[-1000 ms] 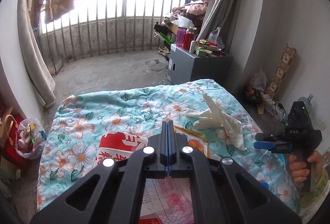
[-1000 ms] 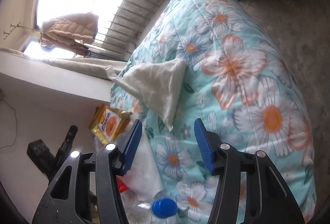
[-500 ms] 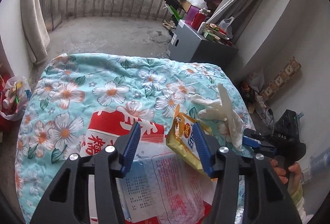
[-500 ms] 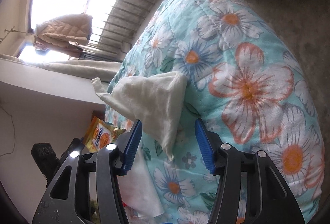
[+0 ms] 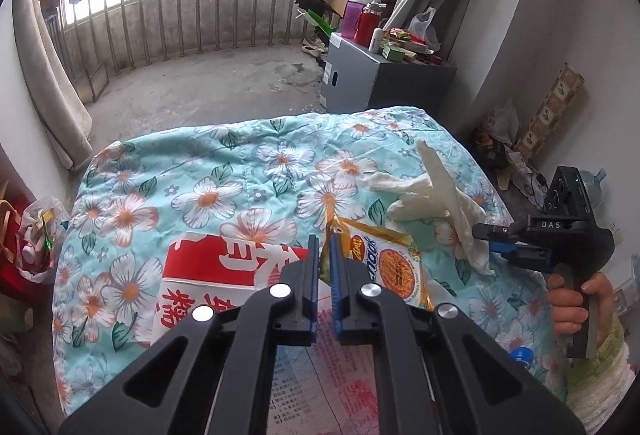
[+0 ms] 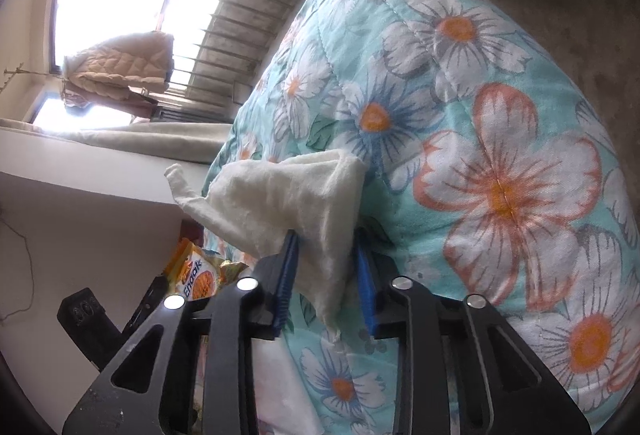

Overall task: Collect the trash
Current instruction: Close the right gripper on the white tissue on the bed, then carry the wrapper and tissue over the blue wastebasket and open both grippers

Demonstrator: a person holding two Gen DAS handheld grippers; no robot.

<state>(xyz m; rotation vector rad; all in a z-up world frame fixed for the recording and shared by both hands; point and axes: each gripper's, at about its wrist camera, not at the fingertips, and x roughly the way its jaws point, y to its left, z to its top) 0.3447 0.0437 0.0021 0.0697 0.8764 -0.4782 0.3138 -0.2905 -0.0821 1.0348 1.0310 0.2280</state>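
Note:
A yellow snack wrapper [image 5: 394, 263] lies on the flowered quilt [image 5: 200, 175], partly over a red-and-white plastic bag [image 5: 224, 267]. My left gripper [image 5: 326, 239] is shut on the wrapper's near edge, which is pinched between the blue pads. To the right lies a crumpled white tissue [image 5: 432, 191]. My right gripper [image 5: 482, 235], held by a hand [image 5: 576, 303], reaches its lower end. In the right wrist view the jaws of the right gripper [image 6: 326, 245] are closing, with a fold of the tissue [image 6: 280, 195] filling the gap between both pads. The wrapper [image 6: 198, 275] shows at the lower left.
A grey cabinet [image 5: 380, 79] loaded with bottles and boxes stands beyond the bed by the curtain. A bag of rubbish [image 5: 36, 231] sits on the floor at the left. Clutter lines the right wall [image 5: 500, 155]. Bare concrete floor runs to the balcony railing [image 5: 200, 15].
My left gripper opened, dropped toward the wrapper and shut on its edge. My right gripper moved forward around the tissue, and its jaws narrowed onto it.

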